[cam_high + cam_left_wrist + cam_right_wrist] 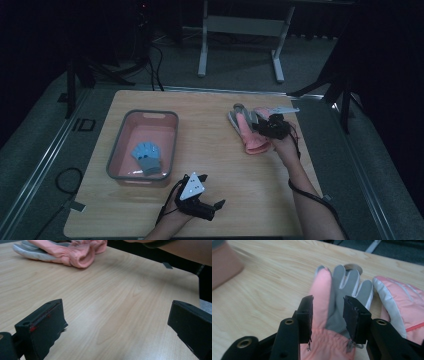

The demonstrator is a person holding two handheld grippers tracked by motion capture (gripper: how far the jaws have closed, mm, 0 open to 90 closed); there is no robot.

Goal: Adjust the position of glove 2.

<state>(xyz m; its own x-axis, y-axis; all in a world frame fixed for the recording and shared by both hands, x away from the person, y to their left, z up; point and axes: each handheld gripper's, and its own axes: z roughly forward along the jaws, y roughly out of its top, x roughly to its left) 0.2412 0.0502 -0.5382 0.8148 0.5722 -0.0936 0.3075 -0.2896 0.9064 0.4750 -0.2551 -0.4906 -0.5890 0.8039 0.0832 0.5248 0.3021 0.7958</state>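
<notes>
Pink-and-grey ski glove (pixel 329 322), palm up on the wooden table (pixel 220 165), lying between the half-closed jaws of the right gripper (pixel 328 317), apparently bracketed for pick-up though contact is unclear; left gripper (pixel 117 325), jaws wide apart over bare tabletop, holding nothing.

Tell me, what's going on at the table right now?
Left gripper open over bare table. Right gripper astride the pink glove, grip unconfirmed. Blue glove already in the bin. Nothing blocking.
</notes>
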